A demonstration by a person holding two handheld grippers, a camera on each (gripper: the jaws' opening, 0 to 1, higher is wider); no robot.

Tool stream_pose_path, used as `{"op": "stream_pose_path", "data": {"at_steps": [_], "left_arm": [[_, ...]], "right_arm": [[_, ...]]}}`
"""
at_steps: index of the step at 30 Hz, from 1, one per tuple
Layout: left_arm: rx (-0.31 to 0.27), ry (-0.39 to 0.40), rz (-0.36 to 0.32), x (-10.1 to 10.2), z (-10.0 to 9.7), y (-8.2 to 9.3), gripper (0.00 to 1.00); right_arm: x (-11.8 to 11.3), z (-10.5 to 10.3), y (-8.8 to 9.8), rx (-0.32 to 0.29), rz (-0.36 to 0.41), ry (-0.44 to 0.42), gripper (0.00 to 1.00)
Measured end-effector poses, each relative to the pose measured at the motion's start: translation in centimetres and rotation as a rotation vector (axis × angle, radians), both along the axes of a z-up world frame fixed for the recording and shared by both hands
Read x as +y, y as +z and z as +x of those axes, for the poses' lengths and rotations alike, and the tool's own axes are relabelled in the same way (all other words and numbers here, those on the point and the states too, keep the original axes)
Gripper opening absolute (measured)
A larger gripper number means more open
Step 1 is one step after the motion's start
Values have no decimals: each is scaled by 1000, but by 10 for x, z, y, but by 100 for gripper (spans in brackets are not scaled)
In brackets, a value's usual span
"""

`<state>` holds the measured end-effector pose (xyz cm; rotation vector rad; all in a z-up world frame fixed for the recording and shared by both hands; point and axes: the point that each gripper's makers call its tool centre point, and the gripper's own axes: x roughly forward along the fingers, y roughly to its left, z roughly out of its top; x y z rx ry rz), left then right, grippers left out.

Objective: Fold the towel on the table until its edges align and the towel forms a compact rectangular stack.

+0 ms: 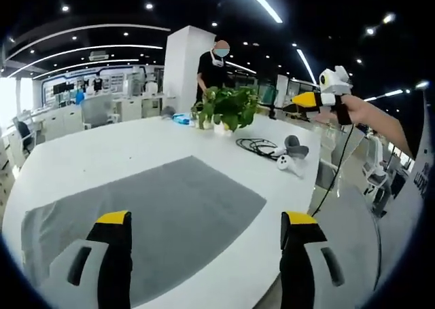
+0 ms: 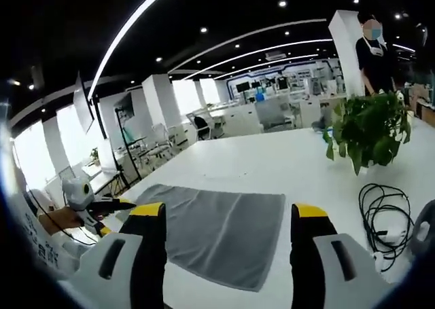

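A grey towel (image 1: 156,221) lies spread flat on the white table (image 1: 122,153); in the right gripper view the same towel (image 2: 224,231) stretches out past my jaws. My left gripper (image 1: 207,244) hovers open above the towel's near edge, holding nothing. My right gripper (image 2: 228,238) is open too, raised over the table with the towel beyond it. In the left gripper view the right gripper (image 1: 319,95) is held up in a hand at the upper right, off the table. The left gripper (image 2: 92,204) appears at the lower left of the right gripper view, in a hand.
A potted green plant (image 1: 228,108) stands at the table's far side, also seen as the plant (image 2: 370,129). A black cable (image 2: 384,214) and white controllers (image 1: 289,156) lie near it. A person (image 1: 214,64) stands behind the table. Office desks and chairs fill the background.
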<state>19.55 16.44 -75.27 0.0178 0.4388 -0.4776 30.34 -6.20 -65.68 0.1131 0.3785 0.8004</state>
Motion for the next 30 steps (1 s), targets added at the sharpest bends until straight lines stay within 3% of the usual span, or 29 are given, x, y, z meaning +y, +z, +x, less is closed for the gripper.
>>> {"op": "stream_pose_path", "data": {"at_steps": [5, 8, 17, 26, 30], "left_arm": [[-1, -19, -1, -12, 7, 0, 92], [-14, -33, 18, -20, 12, 1, 87], [-30, -136, 45, -65, 26, 2, 86], [-11, -221, 42, -112, 36, -8, 85], [16, -302, 42, -133, 35, -14, 84]], "right_arm": [[-1, 17, 3, -8, -10, 15, 74], [0, 23, 6, -7, 14, 17, 73], [5, 41, 1, 4, 4, 50, 71], [-2, 60, -5, 19, 1, 61, 70], [-4, 70, -9, 27, -3, 58, 68]]}}
